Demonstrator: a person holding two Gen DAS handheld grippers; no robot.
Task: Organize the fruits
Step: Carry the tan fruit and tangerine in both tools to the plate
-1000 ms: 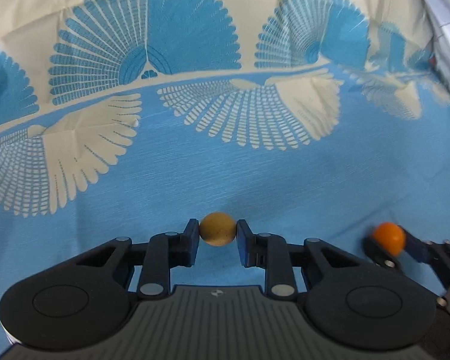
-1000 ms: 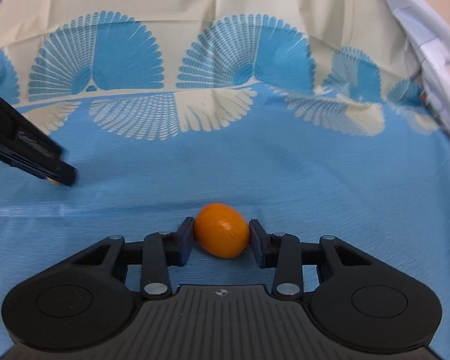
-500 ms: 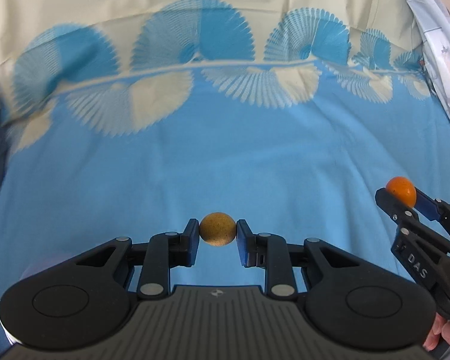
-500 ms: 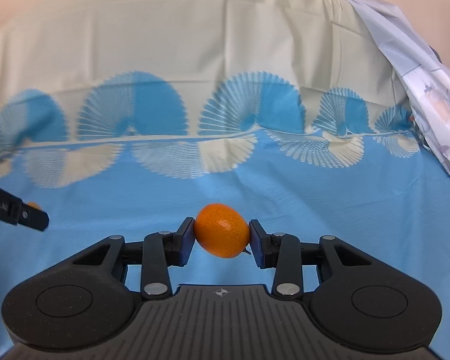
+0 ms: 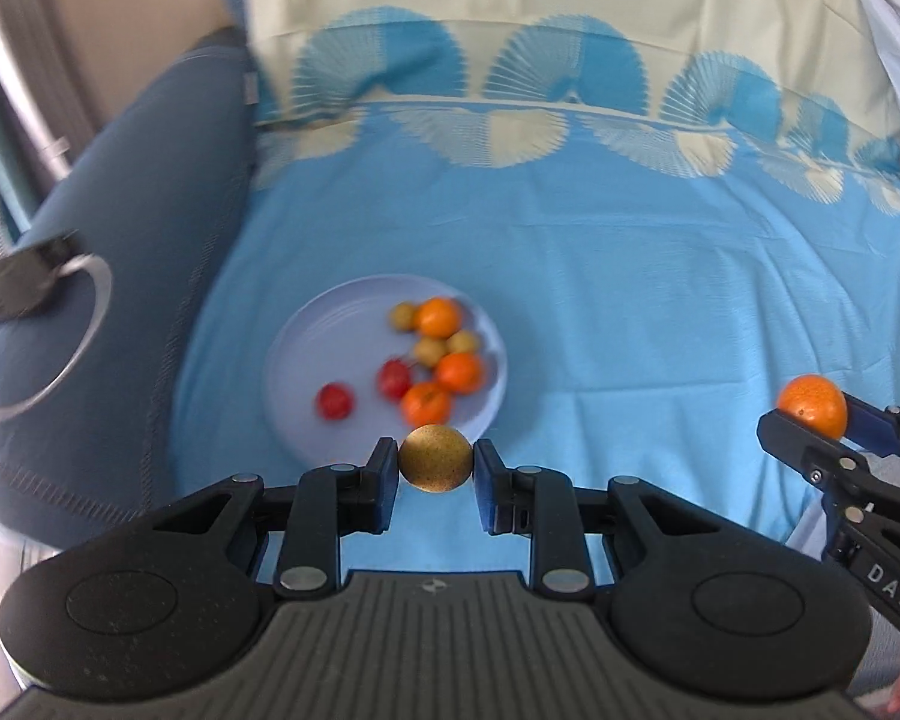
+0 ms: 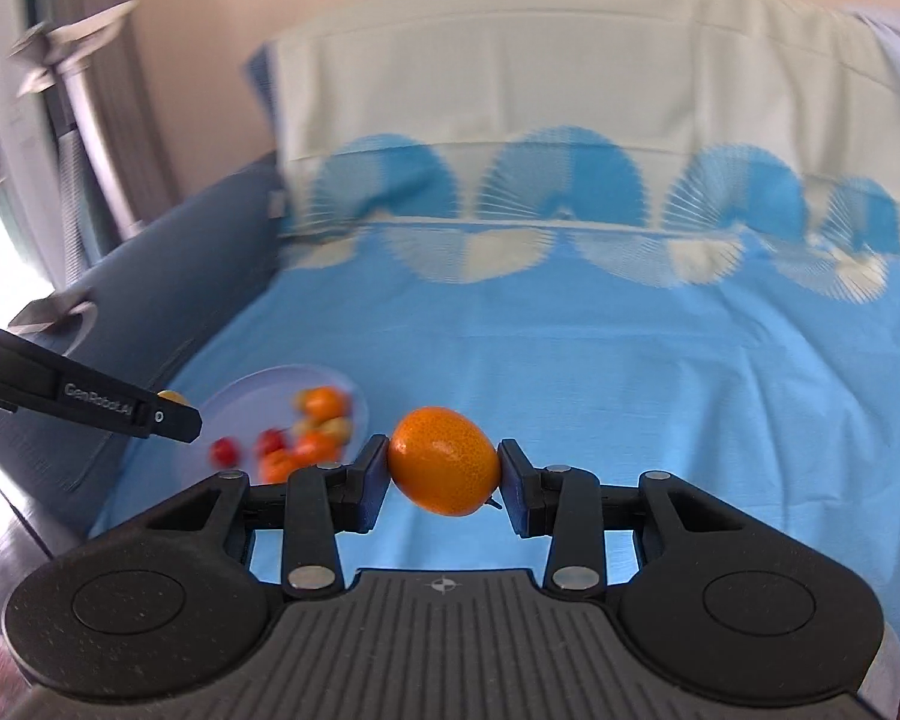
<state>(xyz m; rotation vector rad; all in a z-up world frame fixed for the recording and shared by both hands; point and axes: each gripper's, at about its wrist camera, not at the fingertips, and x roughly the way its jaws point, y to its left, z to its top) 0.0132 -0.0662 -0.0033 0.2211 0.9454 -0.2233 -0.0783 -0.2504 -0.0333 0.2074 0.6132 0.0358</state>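
On my left gripper [image 5: 436,468] the jaws are nearly closed and pinch a small, round, speckled tan fruit [image 5: 435,458], one pad pressed against each side, with the fruit clear of the cloth beneath it. Just past the fruit, at about twelve o'clock from the fingertips, I see a pale lilac plate [image 5: 324,336] lying on the blue tablecloth [image 5: 630,312]. On the plate sit three orange kumquats [image 5: 438,317], three small tan fruits [image 5: 429,350] and two red ones [image 5: 334,401], most of them bunched on the plate's right half; the pictures are blurred, so I cannot make out finer detail. At nine o'clock of the plate a dark blue cushioned seat [image 5: 144,204] lies against the cloth's edge. At three o'clock in my left view the right gripper [image 5: 822,429] shows from the side, carrying its fruit well apart from the plate. On my right gripper [image 6: 444,471] the jaws stand a little wider and clamp an orange kumquat [image 6: 444,461] by its two ends, held above the cloth. From there the plate [image 6: 240,402] lies at about ten o'clock, with the left gripper's black finger [image 6: 90,408] reaching in over its left rim. At twelve o'clock, along the far side, the cloth's fan pattern [image 6: 564,192] runs in a band of blue and cream, and beyond it the cloth is plain cream. At one o'clock a pale printed fabric [image 5: 894,36] hangs at the edge of view.
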